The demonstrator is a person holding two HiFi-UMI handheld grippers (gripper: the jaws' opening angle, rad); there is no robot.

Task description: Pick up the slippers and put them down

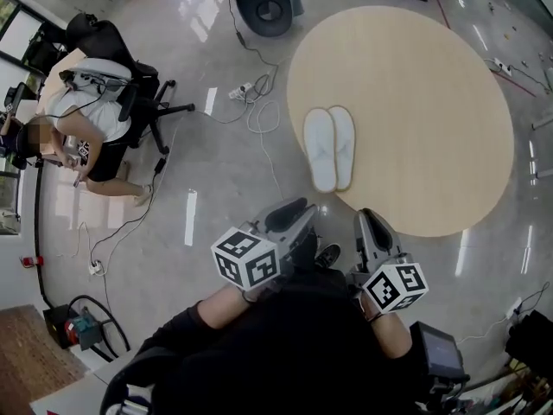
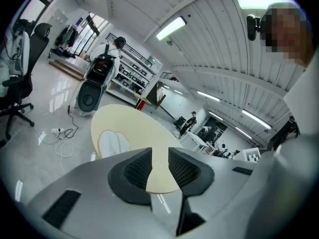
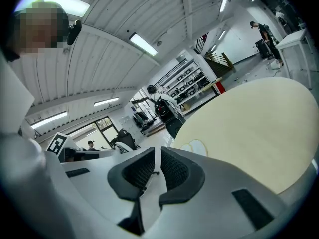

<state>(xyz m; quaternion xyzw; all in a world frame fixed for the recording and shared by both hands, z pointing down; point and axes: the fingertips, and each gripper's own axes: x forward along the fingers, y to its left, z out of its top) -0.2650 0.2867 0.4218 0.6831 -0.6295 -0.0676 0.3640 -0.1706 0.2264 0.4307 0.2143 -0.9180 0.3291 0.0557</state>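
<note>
A pair of white slippers (image 1: 329,148) lies side by side, soles down, near the left edge of a round beige table (image 1: 432,76). My left gripper (image 1: 291,213) hovers short of the table's near edge, its jaws open with nothing between them. To its right, my right gripper (image 1: 372,225) also stops short of the edge; its jaws stand a narrow gap apart and hold nothing. In the left gripper view the slippers (image 2: 113,142) show left of the empty jaws of the left gripper (image 2: 160,166). In the right gripper view the slippers (image 3: 194,147) are small and far beyond the right gripper (image 3: 158,169).
White cables and a power strip (image 1: 251,98) trail over the glossy floor left of the table. A dark round-based machine (image 1: 263,7) stands at the back. A person sits at a desk (image 1: 78,128) beside a black office chair (image 1: 143,89) at the left.
</note>
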